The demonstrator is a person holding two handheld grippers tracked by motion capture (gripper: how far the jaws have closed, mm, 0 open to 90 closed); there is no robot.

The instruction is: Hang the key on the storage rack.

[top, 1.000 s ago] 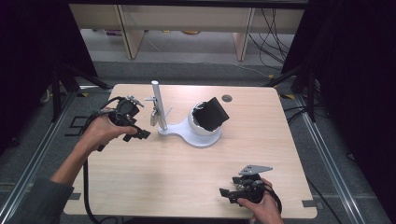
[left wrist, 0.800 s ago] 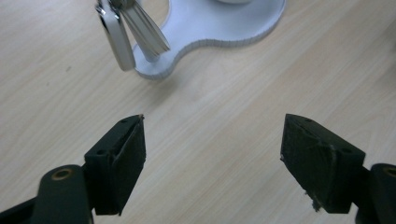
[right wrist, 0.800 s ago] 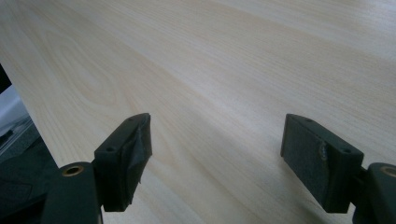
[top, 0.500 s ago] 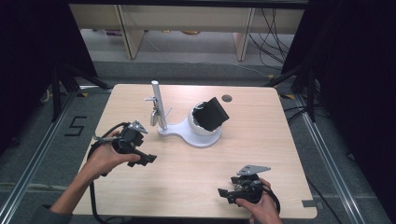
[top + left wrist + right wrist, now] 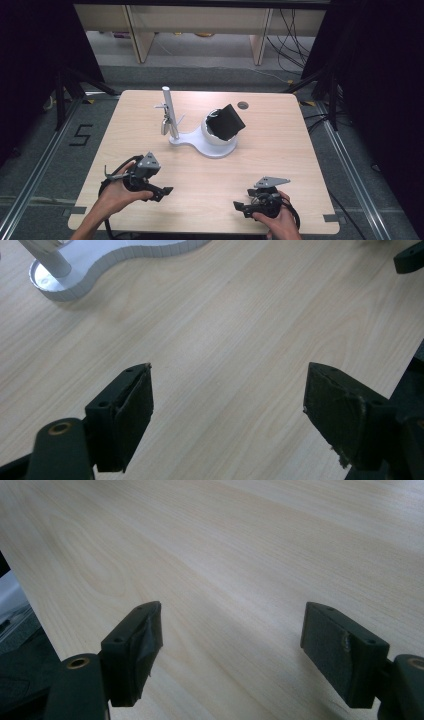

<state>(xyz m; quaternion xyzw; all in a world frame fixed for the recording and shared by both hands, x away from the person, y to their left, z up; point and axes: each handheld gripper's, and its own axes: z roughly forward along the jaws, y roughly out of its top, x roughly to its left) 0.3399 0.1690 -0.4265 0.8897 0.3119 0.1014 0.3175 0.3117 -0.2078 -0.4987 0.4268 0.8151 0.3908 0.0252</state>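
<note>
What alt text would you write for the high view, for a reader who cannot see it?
A person's two hands rest near a wooden table's front edge, each holding an open, empty claw: left claw, right claw. Farther back stands a white stand with an upright post and a black block.

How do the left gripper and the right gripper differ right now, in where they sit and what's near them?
The left gripper sits at the table's near-left, its jaws pointing toward the right gripper, which sits at the near-right with its jaws pointing back at it. The left one lies closer to the white stand; in the left gripper view that stand's base shows ahead, while the right gripper faces bare wood. Both stand open with nothing between their jaws.
</note>
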